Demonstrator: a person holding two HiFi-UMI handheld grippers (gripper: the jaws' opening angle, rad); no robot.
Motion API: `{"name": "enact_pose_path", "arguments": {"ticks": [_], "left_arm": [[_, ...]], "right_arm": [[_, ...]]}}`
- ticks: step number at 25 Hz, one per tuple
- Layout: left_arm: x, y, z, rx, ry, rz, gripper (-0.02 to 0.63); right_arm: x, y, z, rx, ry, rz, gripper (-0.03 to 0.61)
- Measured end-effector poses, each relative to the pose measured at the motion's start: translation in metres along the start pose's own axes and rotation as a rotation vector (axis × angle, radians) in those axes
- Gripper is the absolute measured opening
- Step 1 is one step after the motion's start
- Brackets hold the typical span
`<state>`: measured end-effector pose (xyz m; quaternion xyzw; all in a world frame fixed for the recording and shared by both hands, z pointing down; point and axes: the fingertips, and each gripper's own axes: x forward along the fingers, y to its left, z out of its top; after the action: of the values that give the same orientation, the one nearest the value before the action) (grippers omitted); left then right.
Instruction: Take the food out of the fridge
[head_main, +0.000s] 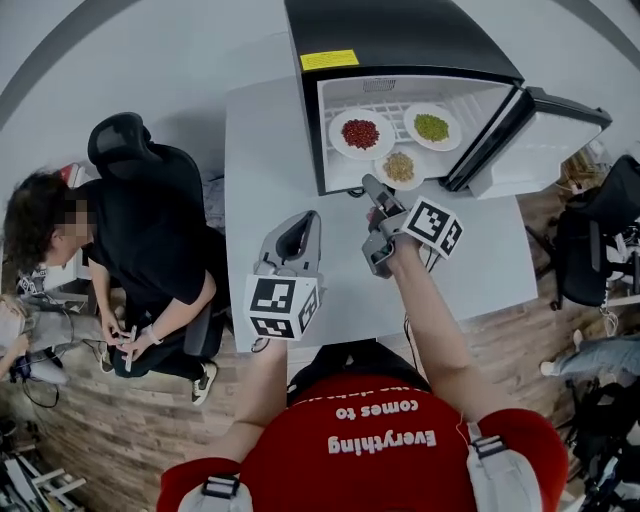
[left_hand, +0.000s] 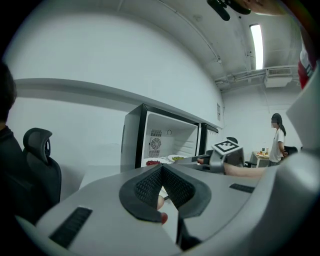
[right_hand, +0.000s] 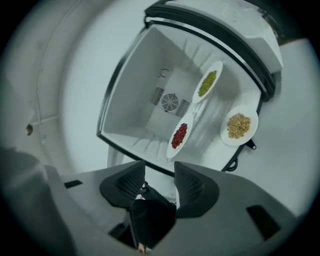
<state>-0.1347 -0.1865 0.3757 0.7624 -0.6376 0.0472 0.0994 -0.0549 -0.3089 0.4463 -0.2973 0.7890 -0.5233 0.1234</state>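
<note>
White mini fridge (head_main: 400, 40) stood open at the upper centre of the head view, on a pale table (head_main: 260, 150), its door (head_main: 540, 130) swung out to the right. Three small white plates lay on its shelf: red plate (head_main: 361, 134) at the back left, green plate (head_main: 432, 127) at the back right, tan plate (head_main: 399, 167) in front, at the shelf's edge and nearest the opening. Each held a loose heap of small pieces.

Right gripper (head_main: 375, 222) hung just below the opening, close to the tan plate without touching it. Its own view showed the jaws spread apart with nothing between them. Left gripper (head_main: 298, 228) sat lower and to the left over the table, well clear of the fridge, pads pressed together and empty.

Plates looked stiff, light and smooth, so probably slippery at the rim and breakable if dropped. The loose food would likely slide off on any tilt. A pinch on the near rim, plate kept level, seemed the safest hold, with the tan plate the easiest to reach.
</note>
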Motion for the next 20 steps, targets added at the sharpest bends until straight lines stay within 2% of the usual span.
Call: {"name": "enact_pose_path", "arguments": {"ticks": [4,9,12,15,17,20], "left_arm": [[-0.004,0.008,-0.003,0.001,0.003,0.037,0.0],[-0.013,0.018,-0.008,-0.014,0.014,0.089,0.0],[-0.017,0.02,-0.012,-0.02,0.024,0.109,0.0],[-0.021,0.02,-0.015,-0.023,0.033,0.121,0.0],[-0.022,0.021,-0.018,-0.025,0.039,0.127,0.0],[-0.023,0.021,-0.022,-0.03,0.046,0.13,0.0]], "right_arm": [[0.026,-0.038,0.02,0.198,-0.032,-0.011,0.17],[0.05,-0.062,0.027,0.321,-0.033,-0.011,0.17],[0.061,-0.07,0.033,0.35,-0.043,-0.022,0.17],[0.069,-0.073,0.04,0.326,-0.063,-0.034,0.156],[0.071,-0.072,0.043,0.311,-0.071,-0.038,0.103],[0.072,-0.069,0.045,0.305,-0.079,-0.039,0.055]]}}
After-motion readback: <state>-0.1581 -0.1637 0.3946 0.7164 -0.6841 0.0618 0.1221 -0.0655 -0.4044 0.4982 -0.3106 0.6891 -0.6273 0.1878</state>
